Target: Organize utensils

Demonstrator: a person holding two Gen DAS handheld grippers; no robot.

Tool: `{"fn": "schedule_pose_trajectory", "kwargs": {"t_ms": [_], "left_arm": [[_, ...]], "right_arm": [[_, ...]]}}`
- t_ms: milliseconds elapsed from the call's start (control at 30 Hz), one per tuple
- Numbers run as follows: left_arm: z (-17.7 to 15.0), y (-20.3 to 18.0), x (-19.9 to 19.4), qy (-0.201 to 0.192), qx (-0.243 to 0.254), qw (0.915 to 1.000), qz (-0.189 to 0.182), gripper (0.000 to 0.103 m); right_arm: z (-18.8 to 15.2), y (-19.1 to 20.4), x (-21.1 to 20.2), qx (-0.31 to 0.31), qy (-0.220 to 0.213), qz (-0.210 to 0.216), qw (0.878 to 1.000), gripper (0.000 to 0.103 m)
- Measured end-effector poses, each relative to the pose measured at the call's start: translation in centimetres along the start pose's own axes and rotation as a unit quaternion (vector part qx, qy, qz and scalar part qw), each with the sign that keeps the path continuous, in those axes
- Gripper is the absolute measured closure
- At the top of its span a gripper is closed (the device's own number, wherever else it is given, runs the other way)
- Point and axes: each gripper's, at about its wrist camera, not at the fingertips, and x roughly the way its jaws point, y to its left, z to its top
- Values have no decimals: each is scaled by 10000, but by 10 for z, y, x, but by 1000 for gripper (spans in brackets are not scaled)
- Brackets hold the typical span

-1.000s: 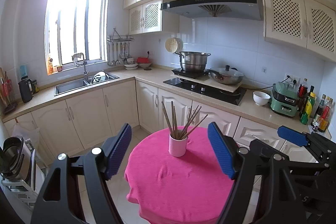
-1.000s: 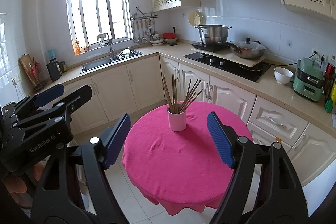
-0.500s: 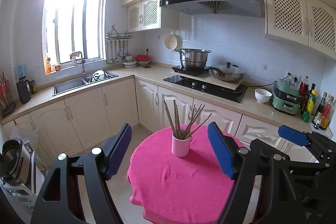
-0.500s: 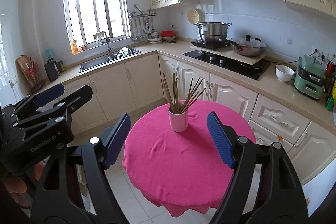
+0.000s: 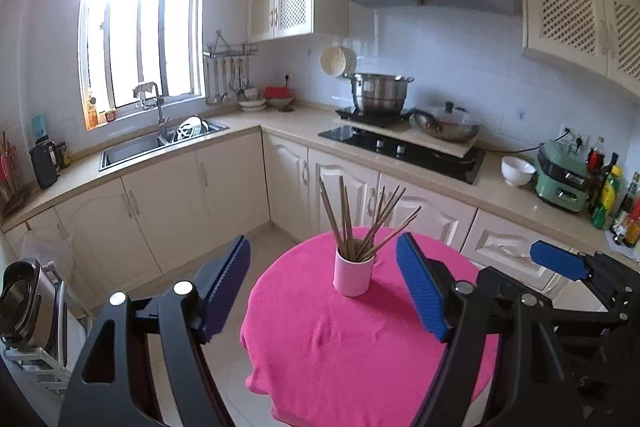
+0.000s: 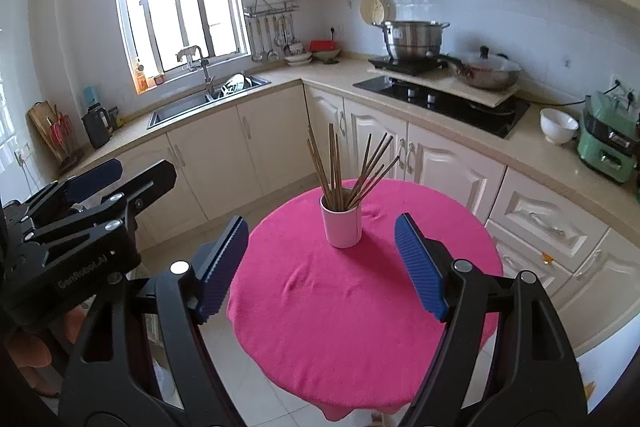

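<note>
Chopsticks (image 5: pixel 362 223) stand bundled in a white cup (image 5: pixel 353 275), tips down, upper ends fanned apart: some near upright, several leaning toward the right of the frame. Long axis is therefore roughly vertical with a rightward splay. The cup sits upright on the pink cloth of a round desk (image 5: pixel 360 355), toward its far side, centre of both views. Nothing else lies on the cloth.

From either camera the cup lies straight ahead and beyond the fingertips, framed in the gap between the two blue pads. The left gripper (image 5: pixel 323 287) has its jaws spread wide, holding nothing. The right gripper (image 6: pixel 321 263) is likewise wide apart and empty. In the right wrist view the cup appears slightly closer to the pad tips, so the right hand is judged marginally nearer; the margin is small.

All chopsticks in view are already inside the cup. This fits either a bundle waiting to be taken out and sorted, or one just gathered in; the frames do not settle which.

Background: sink (image 6: pixel 200 105) upper left holds dishes; pot (image 6: pixel 414 41) sits on the stove, upper right.
</note>
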Motion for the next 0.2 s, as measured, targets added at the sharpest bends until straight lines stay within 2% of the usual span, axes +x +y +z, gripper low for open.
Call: {"fn": "schedule_pose_trajectory", "kwargs": {"t_ms": [200], "left_arm": [[7,-12,74,511,-58,9984,240,28]], "right_arm": [[12,-32,62,44,283,175,9994,28]]}}
